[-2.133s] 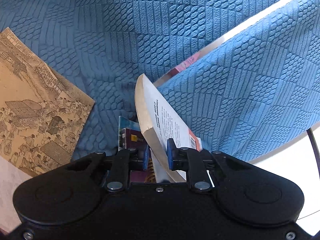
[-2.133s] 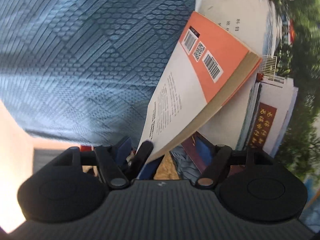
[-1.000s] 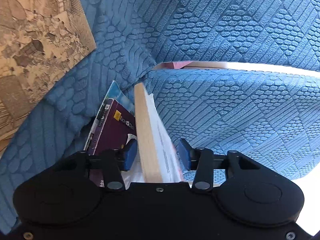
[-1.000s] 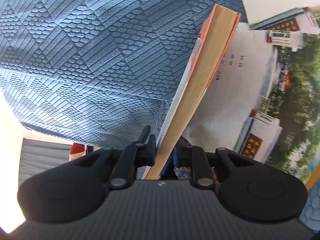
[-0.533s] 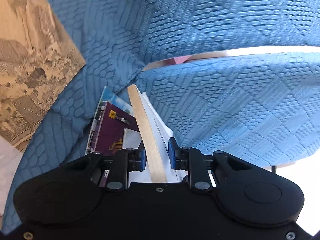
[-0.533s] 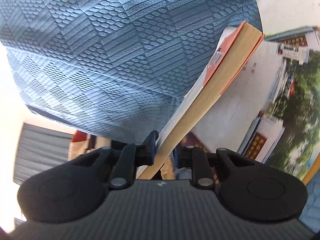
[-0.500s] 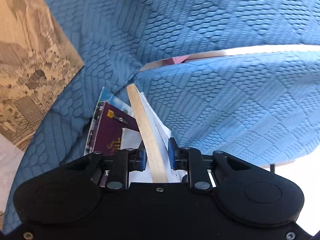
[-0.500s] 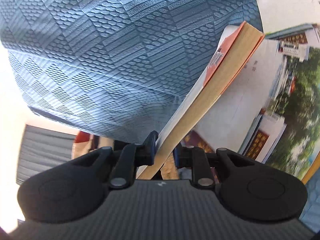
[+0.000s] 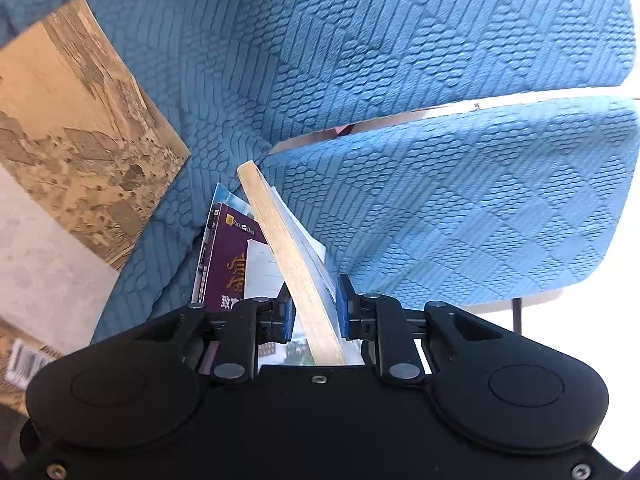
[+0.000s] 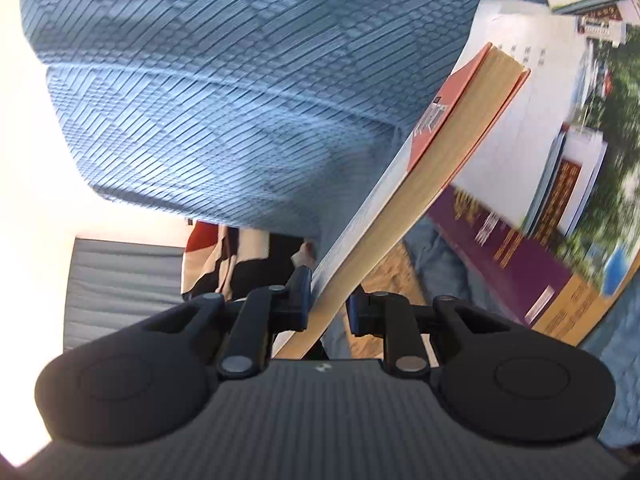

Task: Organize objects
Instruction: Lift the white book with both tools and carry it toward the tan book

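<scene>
An orange-and-white paperback stands on edge, its cream page block facing me in both views. My left gripper is shut on one end of the paperback, and my right gripper is shut on the other end. The book hangs tilted above a purple book that lies flat on the blue textured sofa cover. In the right wrist view the purple book lies beside a white book with a photo cover.
A sepia picture book lies on the sofa at the left. A blue cushion rises at the right. A bar-coded item sits at the lower left edge. Dark grey ribbed panel and a red-and-black patterned thing show below the cover.
My left gripper has closed on the paperback, which it only straddled a second ago. Both grippers have risen with the book, so more of the purple book shows beneath.
</scene>
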`<state>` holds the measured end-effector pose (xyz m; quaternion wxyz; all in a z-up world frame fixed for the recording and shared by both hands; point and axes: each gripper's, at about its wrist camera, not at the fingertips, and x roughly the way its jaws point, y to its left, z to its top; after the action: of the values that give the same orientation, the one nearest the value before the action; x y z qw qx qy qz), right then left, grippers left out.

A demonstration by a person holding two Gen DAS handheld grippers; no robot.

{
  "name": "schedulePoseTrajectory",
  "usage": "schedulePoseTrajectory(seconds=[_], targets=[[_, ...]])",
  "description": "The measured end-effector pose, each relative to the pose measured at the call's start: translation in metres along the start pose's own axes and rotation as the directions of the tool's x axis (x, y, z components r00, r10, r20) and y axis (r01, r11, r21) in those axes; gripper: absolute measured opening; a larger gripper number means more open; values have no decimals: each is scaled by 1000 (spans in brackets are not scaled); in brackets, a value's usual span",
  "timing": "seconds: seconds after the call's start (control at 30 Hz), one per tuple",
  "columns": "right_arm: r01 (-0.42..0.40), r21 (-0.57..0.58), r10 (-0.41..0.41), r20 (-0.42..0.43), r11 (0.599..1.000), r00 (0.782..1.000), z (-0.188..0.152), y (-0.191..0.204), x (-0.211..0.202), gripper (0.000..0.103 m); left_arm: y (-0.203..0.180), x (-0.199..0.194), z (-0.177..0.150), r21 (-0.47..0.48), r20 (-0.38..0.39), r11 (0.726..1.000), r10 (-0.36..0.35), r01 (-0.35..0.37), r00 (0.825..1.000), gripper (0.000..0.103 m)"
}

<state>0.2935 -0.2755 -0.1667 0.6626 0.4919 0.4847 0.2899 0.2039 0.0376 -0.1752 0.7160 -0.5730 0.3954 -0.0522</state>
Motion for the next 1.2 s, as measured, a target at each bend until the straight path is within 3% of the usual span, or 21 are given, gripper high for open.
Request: schedulePoseTrajectory(seconds=[0.37,0.63,0.93,1.2], targets=[[-38,-76,34,-53,996,998,-27,67,16,21,-20,-73,24,38,56,997,-67,65,996,19],[-99,-98,89,-97,990,991,-53,102,36,21,-34,-134,43,133,109,989,-77,63,991,20],[-122,-135,102,-146,983,984,-84,122,60,21,-13,-185,58,124,133,985,-134,118,982,19],[-112,-137,81,-216,984,973,-108,102,87,21,41,-207,56,79,160,990,-126,115,979,19]])
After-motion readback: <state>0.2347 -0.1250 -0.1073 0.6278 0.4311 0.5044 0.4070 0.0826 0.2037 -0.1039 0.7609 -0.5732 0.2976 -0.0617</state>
